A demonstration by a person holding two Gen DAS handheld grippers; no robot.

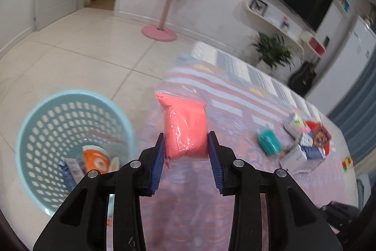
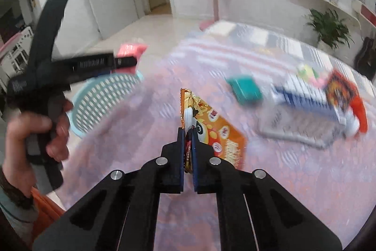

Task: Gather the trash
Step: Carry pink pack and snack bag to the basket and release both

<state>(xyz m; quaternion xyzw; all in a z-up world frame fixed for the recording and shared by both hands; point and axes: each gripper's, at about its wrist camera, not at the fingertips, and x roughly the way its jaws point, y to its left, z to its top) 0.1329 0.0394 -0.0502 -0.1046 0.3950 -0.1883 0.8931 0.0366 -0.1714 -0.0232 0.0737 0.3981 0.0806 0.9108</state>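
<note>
My left gripper (image 1: 185,141) is shut on a clear plastic bag of pink stuff (image 1: 184,124) and holds it above the table edge, right of the light blue basket (image 1: 30,133). The basket stands on the floor and holds an orange cup (image 1: 96,158) and a wrapper. My right gripper (image 2: 187,133) is shut on an orange snack packet (image 2: 211,128) and holds it above the table. In the right wrist view the left gripper (image 2: 127,61) with the pink bag (image 2: 130,49) is at the left, above the basket (image 2: 103,95).
On the patterned tablecloth (image 1: 235,95) lie a teal box (image 1: 269,141), a blue-and-white carton (image 1: 307,152), an orange-red wrapper (image 1: 320,133) and a pale packet (image 1: 296,122). A pink coat stand (image 1: 162,25), a plant (image 1: 272,51) and a guitar (image 1: 303,77) stand beyond.
</note>
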